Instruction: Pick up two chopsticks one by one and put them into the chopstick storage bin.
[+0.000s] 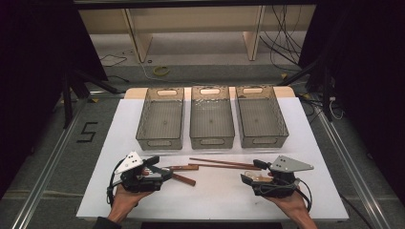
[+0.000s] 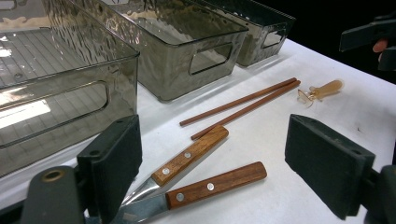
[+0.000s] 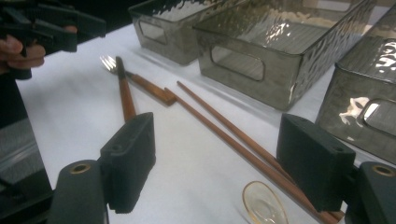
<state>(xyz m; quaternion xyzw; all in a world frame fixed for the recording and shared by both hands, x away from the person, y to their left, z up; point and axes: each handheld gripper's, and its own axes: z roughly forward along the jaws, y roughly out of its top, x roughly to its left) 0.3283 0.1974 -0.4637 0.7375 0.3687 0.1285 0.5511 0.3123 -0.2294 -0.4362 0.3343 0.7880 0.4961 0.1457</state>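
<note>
Overhead, white tabletop [image 1: 210, 195], dark surroundings.

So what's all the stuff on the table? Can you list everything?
Bins: three, see-through smoky grey, side by side at the far part of the table, nothing in them.
Chopsticks: two, brown wood, lying together in front of the bins.
Wooden-handled utensils: two, brown handles with metal rivets, by the left gripper.
Small amber spoon: one, see-through yellowish, by the right gripper.
Table cover: one, white.
Left gripper: black, open, near left corner.
Right gripper: black, open, near right corner.
Hands: two, holding the grippers.
</note>
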